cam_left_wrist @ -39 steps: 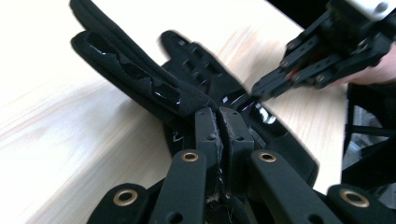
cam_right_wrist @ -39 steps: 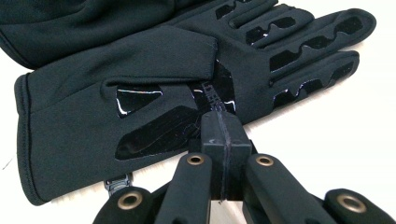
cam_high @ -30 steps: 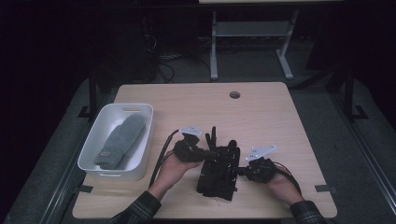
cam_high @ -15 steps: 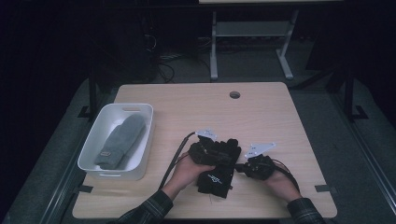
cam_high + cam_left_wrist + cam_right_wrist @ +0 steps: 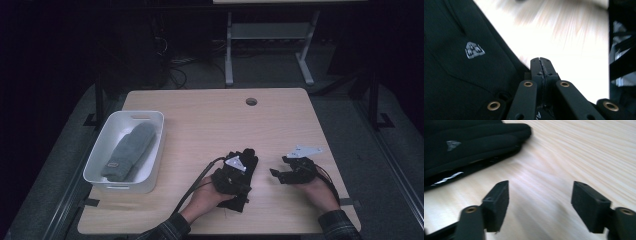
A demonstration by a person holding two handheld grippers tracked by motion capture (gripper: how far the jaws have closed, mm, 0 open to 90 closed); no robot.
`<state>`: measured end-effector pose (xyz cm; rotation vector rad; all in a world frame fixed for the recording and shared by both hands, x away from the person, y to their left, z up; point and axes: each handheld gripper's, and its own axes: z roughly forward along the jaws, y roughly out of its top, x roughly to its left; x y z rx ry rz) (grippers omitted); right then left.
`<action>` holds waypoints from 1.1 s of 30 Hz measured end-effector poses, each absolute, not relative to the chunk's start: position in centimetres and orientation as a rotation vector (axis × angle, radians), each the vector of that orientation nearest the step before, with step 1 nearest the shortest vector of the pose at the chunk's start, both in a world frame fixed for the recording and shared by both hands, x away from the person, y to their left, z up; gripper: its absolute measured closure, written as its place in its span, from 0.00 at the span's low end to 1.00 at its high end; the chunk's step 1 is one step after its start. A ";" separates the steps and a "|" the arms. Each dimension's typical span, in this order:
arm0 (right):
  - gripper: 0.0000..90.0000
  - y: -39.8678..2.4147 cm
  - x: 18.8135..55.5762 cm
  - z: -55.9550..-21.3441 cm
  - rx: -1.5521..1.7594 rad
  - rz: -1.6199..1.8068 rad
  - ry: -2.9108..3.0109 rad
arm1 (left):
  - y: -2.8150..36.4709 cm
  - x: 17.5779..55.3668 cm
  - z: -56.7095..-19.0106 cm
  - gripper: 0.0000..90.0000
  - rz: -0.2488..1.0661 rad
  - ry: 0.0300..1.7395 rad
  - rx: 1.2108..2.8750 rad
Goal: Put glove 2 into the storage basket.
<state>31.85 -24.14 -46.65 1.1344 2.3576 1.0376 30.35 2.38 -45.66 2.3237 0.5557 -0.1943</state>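
Two grippers work one black glove near the table's front edge. Left gripper is pinched shut on it; right gripper, at 3 o'clock, has just opened wide and holds nothing — a quick tug could slip the glove free.

A dim lab or workroom: a bare wooden bench, loose cables and a metal stand on the floor beyond it.

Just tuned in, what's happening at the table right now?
A person is working a black glove on the wooden table. The left tool is shut, seemingly pinching the glove's edge. The right tool has just opened, nothing between its jaws, beside the glove. A grey mitten lies in the white bin.
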 end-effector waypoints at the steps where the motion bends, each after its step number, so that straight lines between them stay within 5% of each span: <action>1: 0.28 -24.3 31.9 -46.7 1.147 1.036 2.350 | 2.5 30.3 -45.6 0.99 -0.186 0.549 2.338; 27: 0.17 -25.9 32.6 -47.8 1.231 0.952 2.298 | 10.0 30.7 -44.3 0.99 -0.044 0.610 2.414; 33: 0.16 -26.0 32.7 -48.0 1.242 0.969 2.302 | 10.4 31.2 -42.8 0.79 0.001 0.560 2.396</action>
